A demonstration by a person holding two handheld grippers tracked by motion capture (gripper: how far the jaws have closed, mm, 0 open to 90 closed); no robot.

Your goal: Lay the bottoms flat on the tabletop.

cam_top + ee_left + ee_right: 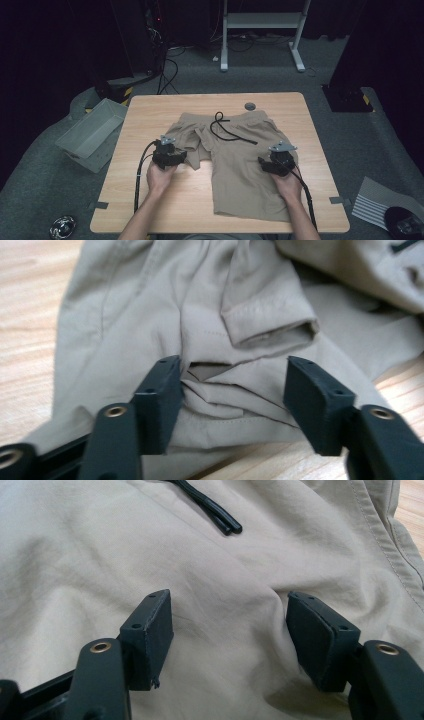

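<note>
Nearest to me, my left gripper sits at the bunched left leg of the tan shorts, its jaws parted and lying on either side of a stack of small folds at the hem; the fabric lies between them but the pads do not press it, so nothing is grasped there. In the left gripper view the crumpled leg lies straight ahead of the jaws, with a turned-back cuff just beyond the folds. My right gripper rests over the outer edge of the flat right leg, jaws likewise spread and released, the cloth under them smooth except for one shallow crease running toward the right pad. The long axis of the shorts runs from the near table edge away from me to the waistband, so the flat leg points toward me while the left leg is folded up short of that line. I judge that the coming move turns on this: the crumpled hem lies directly in front of the left jaws, and the left hand is the nearer one to draw it out. Farther off, the black drawstring lies looped over the front below the waistband.
</note>
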